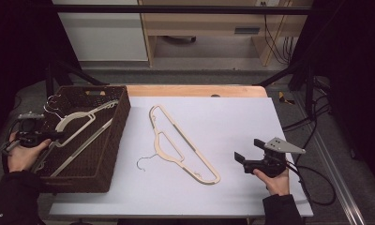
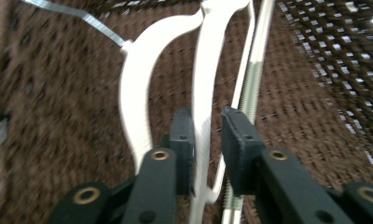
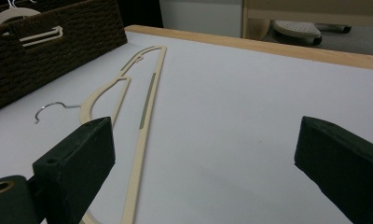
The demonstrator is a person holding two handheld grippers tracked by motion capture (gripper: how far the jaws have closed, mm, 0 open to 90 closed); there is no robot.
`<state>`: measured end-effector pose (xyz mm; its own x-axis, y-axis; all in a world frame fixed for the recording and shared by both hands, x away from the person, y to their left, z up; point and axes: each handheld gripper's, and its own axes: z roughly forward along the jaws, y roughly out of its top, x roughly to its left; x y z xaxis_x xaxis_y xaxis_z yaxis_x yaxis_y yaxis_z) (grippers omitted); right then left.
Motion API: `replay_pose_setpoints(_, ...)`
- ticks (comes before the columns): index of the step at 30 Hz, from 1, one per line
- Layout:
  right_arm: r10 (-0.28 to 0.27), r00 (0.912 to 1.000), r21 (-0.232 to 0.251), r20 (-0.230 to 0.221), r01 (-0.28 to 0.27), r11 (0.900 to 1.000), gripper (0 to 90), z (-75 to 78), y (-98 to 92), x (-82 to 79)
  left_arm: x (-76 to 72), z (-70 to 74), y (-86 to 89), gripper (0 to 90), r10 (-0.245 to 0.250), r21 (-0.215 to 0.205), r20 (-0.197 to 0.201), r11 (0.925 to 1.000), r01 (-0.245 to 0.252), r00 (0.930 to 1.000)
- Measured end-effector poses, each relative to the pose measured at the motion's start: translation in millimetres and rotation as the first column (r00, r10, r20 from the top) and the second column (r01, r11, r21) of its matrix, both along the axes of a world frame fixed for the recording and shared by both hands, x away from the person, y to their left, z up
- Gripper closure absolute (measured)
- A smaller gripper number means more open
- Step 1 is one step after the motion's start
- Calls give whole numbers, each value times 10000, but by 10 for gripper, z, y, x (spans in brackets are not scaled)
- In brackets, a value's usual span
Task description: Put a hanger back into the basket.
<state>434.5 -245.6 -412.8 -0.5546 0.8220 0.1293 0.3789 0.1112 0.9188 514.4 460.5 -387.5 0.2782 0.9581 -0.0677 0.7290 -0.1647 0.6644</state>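
White tabletop (image 1: 232, 126) before a pale cabinet (image 1: 199, 23) — left tongs (image 2: 207, 135) slightly parted around a basket (image 1: 113, 140) hanger (image 2: 205, 84), pads clear; right tongs (image 3: 203, 154) spread wide.

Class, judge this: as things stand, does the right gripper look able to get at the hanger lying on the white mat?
Probably yes: the right gripper has open jaws beside the hanger, with bare mat between them.
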Motion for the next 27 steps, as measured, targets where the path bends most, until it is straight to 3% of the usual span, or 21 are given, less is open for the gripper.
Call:
replay_pose_setpoints(4, 48, 10000, -52, -3, -48, 10000, 54, -10, 8, 7, 13, -46, 38, 661, 428, 105, -437, 9990, -424, 9981)
replay_pose_setpoints(8, 46, 10000, -53, -27, -46, 10000, 54, -13, 13, 7, 12, -58, 53, 594, 570, 280, -612, 9981, -554, 9965)
replay_pose_setpoints(14, 56, 10000, -11, -8, -56, 10000, 54, -7, 9, 4, -56, 39, 28, 506, 518, 157, 9, 9985, -519, 9987)
replay_pose_setpoints(18, 23, 10000, 23, 40, -23, 10000, 54, 4, -4, 0, -133, 210, -86, 430, 87, 110, 1011, 9999, -99, 9948)
replay_pose_setpoints(23, 41, 9999, 57, 123, -42, 10000, 54, 30, -12, -16, -225, 387, -328, 291, -491, -484, 2167, 9970, 609, 9750)
replay_pose_setpoints(27, 80, 9998, 131, 191, -82, 9999, 52, 50, 1, -21, -324, 522, -577, 215, -1256, -543, 3091, 9873, 1494, 9427)
